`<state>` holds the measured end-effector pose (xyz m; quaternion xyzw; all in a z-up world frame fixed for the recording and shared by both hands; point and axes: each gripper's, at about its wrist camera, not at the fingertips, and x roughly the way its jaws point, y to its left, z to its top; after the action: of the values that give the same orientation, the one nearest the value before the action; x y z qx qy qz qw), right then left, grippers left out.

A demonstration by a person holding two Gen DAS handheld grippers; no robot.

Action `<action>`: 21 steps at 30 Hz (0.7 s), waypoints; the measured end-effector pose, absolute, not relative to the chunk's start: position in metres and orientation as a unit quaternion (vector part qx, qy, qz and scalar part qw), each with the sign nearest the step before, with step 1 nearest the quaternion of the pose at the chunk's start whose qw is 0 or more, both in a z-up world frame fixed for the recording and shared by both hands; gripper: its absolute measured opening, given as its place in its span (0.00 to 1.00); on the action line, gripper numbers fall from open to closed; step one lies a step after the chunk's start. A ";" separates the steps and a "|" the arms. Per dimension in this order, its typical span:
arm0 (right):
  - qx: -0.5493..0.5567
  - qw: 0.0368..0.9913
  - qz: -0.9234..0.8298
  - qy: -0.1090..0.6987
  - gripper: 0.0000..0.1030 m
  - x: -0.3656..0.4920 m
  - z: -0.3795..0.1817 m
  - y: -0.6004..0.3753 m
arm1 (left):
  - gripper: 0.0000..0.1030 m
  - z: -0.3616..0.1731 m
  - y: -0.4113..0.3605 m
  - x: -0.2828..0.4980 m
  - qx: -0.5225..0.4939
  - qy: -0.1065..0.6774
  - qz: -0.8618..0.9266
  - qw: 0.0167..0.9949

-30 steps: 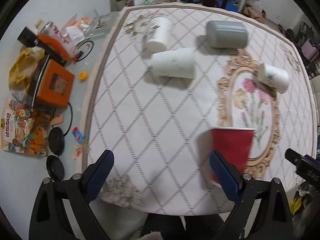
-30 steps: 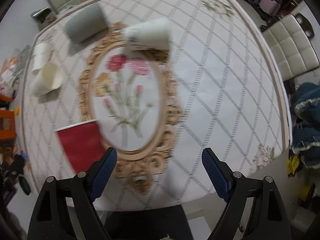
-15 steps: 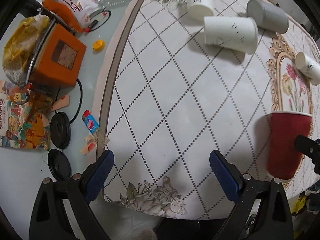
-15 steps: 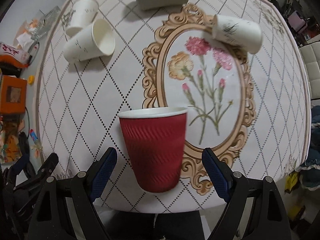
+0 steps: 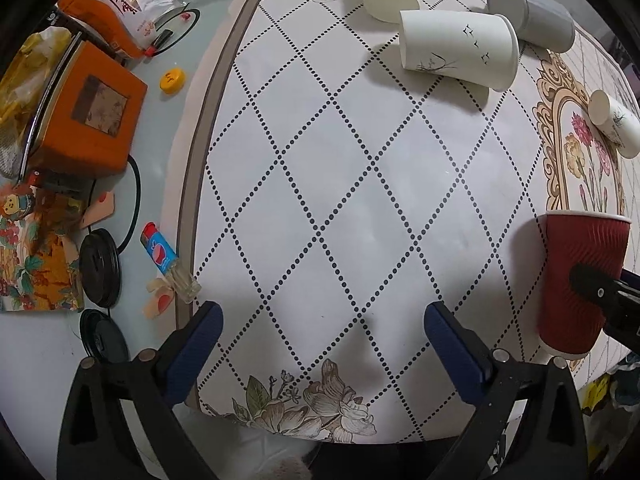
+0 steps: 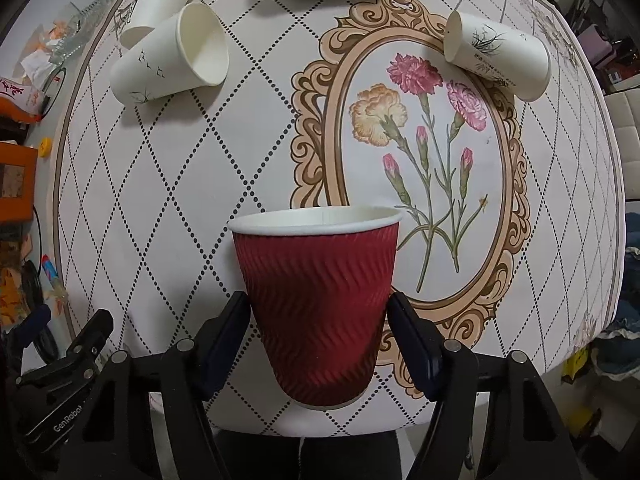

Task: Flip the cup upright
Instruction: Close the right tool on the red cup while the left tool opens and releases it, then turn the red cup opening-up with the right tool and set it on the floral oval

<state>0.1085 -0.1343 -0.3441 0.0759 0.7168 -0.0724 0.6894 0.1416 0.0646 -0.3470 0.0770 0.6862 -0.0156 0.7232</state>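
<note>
Sitting rim-up between the pads of the right gripper (image 6: 318, 344), the red cup (image 6: 318, 304) has its long axis vertical, mouth at top, base on the tablecloth (image 6: 248, 148) near the close edge. Both blue pads look to be touching the ribbed wall low on the body, 1 per side, so the right gripper reads as closed on the cup; how hard it squeezes I cannot tell.

Left gripper (image 5: 322, 348) is wide apart and holding nothing, over the diamond-patterned part of the cloth. From it the red cup lies off to the right, well outside its fingers, so the right hand is clearly the nearer one.

The red one looks done as far as orientation goes. My read: next call is release and back straight off along the finger axis, since any sideways drag could tip a light paper cup this close to the edge.

Still on their sides farther back: 2 white cups (image 6: 168, 58) (image 6: 498, 62) and a grey cup (image 5: 532, 16).
</note>
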 end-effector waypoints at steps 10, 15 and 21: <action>0.106 0.728 -0.072 0.673 0.70 0.106 -0.316 -0.142 | 1.00 -0.346 0.057 0.159 0.066 0.703 -0.025 0.708; 0.118 0.776 -0.081 0.614 0.70 0.115 -0.290 -0.150 | 1.00 -0.346 0.049 0.172 0.057 0.710 -0.027 0.702; 0.126 0.826 -0.102 0.540 0.70 0.141 -0.284 -0.161 | 1.00 -0.355 0.041 0.194 0.053 0.716 -0.021 0.696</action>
<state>0.1414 -0.1611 -0.2841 0.1258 0.5396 -0.1023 0.8262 0.1939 0.0406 -0.3547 0.0526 0.7156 -0.0207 0.6963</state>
